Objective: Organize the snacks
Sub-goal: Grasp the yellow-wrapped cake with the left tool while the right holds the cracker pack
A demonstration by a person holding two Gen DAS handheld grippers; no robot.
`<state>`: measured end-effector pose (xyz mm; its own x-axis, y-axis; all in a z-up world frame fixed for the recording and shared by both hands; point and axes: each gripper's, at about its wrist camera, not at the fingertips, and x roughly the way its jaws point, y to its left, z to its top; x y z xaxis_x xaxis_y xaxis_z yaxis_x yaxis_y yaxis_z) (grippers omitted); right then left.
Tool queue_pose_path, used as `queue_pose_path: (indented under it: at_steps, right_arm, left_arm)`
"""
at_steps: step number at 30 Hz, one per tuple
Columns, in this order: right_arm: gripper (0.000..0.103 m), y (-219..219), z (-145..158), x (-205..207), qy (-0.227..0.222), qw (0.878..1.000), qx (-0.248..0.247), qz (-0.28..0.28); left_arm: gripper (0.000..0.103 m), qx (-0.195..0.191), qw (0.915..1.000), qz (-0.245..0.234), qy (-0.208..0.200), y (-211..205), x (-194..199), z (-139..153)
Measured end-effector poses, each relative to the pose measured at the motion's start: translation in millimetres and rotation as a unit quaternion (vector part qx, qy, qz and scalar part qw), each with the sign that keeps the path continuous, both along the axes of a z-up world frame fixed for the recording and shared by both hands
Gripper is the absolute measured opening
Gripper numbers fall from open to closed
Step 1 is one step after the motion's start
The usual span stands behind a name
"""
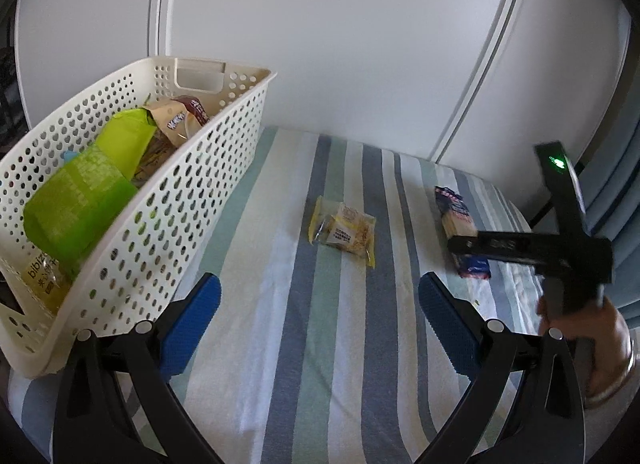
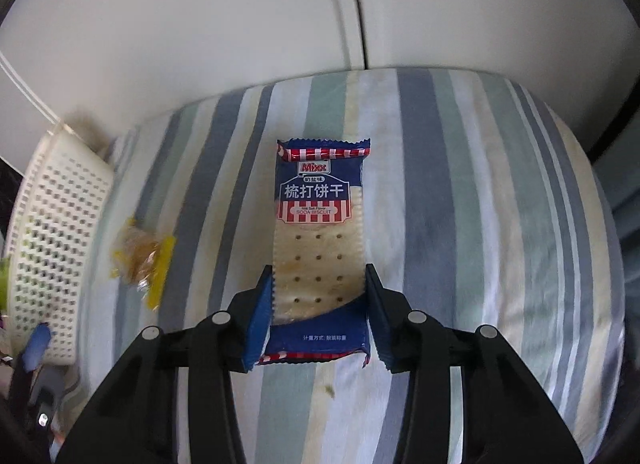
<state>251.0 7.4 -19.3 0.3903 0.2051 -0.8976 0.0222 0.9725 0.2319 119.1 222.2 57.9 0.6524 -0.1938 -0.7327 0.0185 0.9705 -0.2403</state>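
Left wrist view: a white perforated basket sits at the left on the striped cloth, holding a green pouch and brown snack packs. To the right of the basket, apart from it, the left gripper hovers over bare cloth with its blue pads spread wide and nothing between them. Farther right of the basket lies a yellow snack packet, flat on the cloth. Farther right still lies the soda biscuit pack, with the right gripper, held by a hand, over its near end. In the right wrist view, the right gripper straddles the soda biscuit pack; its pads sit against the pack's two long edges, gripping it where it lies on the cloth.
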Motion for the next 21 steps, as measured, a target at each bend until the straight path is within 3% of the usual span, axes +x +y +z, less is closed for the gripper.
queue_pose_path:
  at_steps: [4, 8, 12, 17, 21]
  right_arm:
    - [0.044, -11, 5, -27, -0.029, 0.998, 0.044, -0.022]
    - [0.044, -24, 3, -44, -0.04, 0.998, 0.043, -0.03]
    - [0.044, -34, 1, -37, -0.039, 0.997, 0.06, -0.031]
    - [0.044, -36, 4, -39, -0.045, 0.996, 0.069, -0.022]
    - [0.044, -39, 7, -41, -0.048, 0.996, 0.073, -0.022]
  left_arm:
    - [0.1, -0.008, 0.9999, -0.007, 0.004, -1, 1, -3]
    - [0.1, 0.015, 0.9997, -0.014, 0.013, -10, 8, -8]
    - [0.1, 0.034, 0.999, -0.017, 0.023, -22, 26, -8]
    - [0.1, 0.086, 0.9942, -0.054, 0.034, -50, 55, -10]
    - [0.096, 0.085, 0.9924, -0.071, 0.055, -58, 76, -17]
